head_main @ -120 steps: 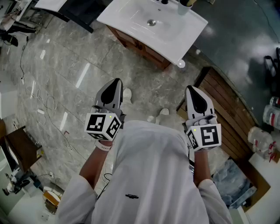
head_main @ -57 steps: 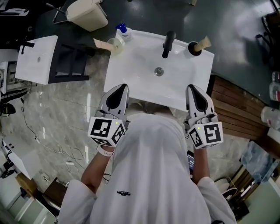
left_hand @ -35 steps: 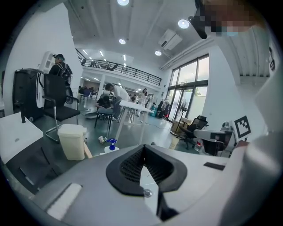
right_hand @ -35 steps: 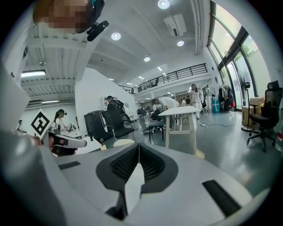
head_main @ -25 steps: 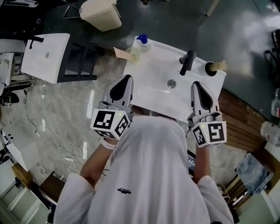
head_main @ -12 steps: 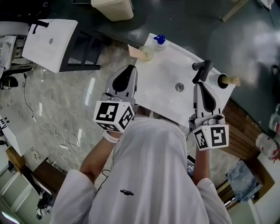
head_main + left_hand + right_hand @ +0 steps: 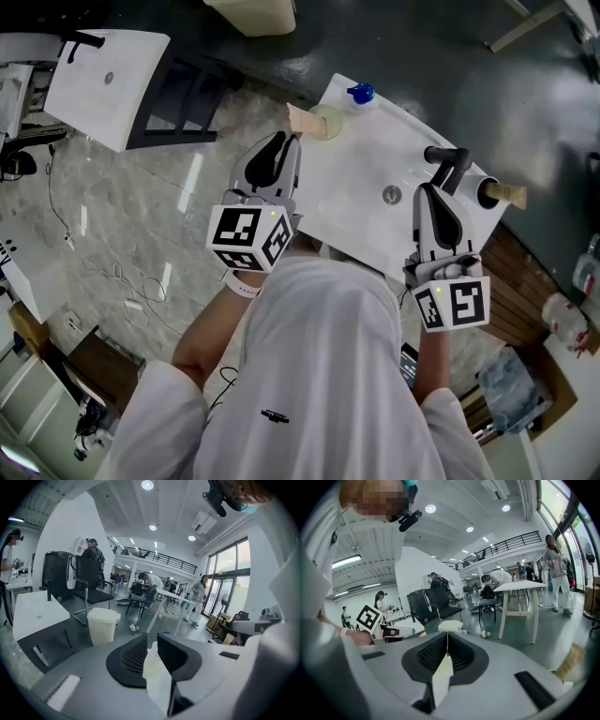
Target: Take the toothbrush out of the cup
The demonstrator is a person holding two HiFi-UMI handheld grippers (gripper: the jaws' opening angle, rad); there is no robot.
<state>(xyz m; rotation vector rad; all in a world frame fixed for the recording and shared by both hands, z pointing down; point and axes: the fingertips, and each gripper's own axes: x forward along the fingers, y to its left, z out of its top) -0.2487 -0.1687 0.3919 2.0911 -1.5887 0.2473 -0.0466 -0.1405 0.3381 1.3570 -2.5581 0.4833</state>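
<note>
A white sink counter carries a black cup at its right end, with a tan wooden handle sticking out of it. A pale cup with a tan piece stands at the left end. My left gripper hovers at the counter's left edge, just short of the pale cup, its jaws a narrow gap apart and empty. My right gripper is over the basin near the black faucet, left of the black cup, with its jaws closed on nothing.
A blue-capped bottle stands beside the pale cup. The drain lies between the grippers. A second white basin on a dark frame and a cream bin stand to the left. Wooden slats are on the right.
The person has stepped up to the sink. Both grippers now reach over the counter, the left near the pale cup and the right beside the faucet. Jaws look unchanged.
</note>
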